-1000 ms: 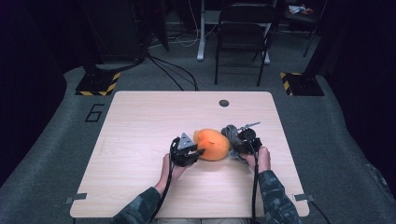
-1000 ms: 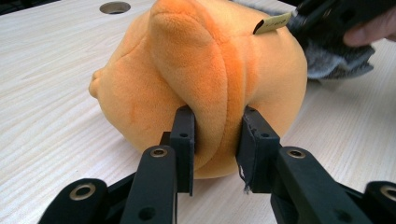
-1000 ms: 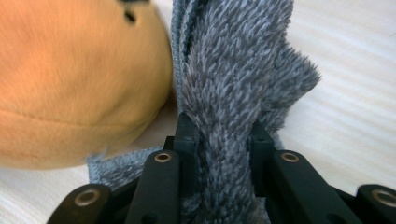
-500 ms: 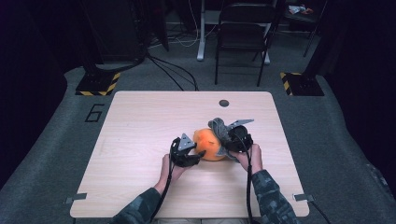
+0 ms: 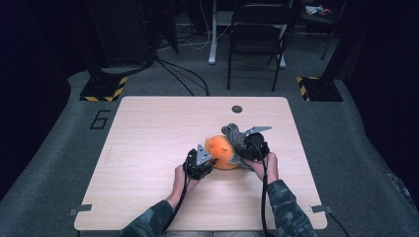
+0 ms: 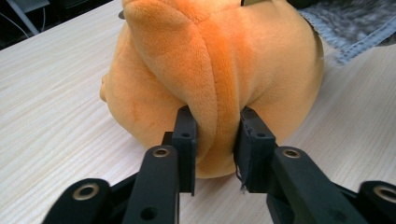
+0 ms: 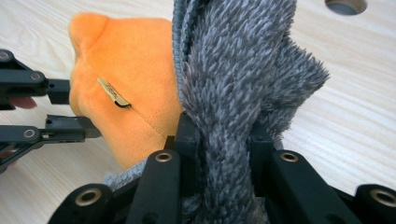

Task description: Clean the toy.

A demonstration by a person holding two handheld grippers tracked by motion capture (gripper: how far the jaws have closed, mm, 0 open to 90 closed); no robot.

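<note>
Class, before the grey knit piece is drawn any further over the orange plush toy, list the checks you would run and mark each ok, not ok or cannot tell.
1. Left gripper pinches a fold of the orange plush toy, jaws just closing: ok.
2. Right gripper clamps the grey knit piece: ok.
3. Knit lies against the toy: ok.
4. Toy rests on the table: ok.
5. Knit's opening faces the toy: cannot tell.

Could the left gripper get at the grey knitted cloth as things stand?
Probably not right away: the left gripper is shut on the orange plush toy, which lies between it and the grey cloth.
</note>
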